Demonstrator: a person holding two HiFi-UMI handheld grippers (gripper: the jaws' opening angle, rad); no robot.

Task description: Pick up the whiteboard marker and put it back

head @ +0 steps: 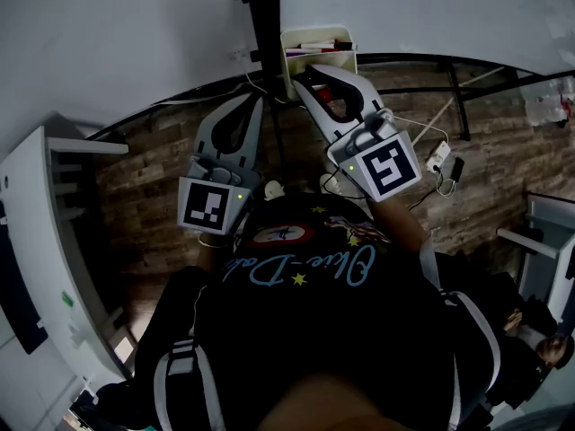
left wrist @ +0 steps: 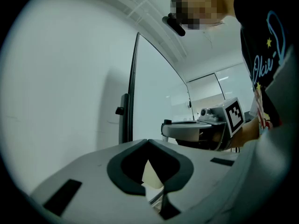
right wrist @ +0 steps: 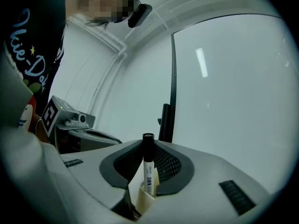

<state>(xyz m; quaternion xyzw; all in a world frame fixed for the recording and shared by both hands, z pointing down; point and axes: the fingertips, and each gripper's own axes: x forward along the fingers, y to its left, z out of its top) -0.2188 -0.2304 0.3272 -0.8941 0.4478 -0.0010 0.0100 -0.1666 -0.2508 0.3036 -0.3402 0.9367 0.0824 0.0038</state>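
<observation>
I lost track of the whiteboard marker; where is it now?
Right gripper view, centre: the whiteboard marker stands upright, clamped between the right gripper's jaws, right by the cream holder.

Shirt (head: pixel 296 268): cursive script, roughly "Blue-Da" (rest unclear); marker (right wrist: pixel 148 169) label illegible.

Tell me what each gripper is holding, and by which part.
Right gripper: the marker, pinched by its white barrel, with the black cap end sticking out free. Left gripper: shut, holding nothing.
</observation>
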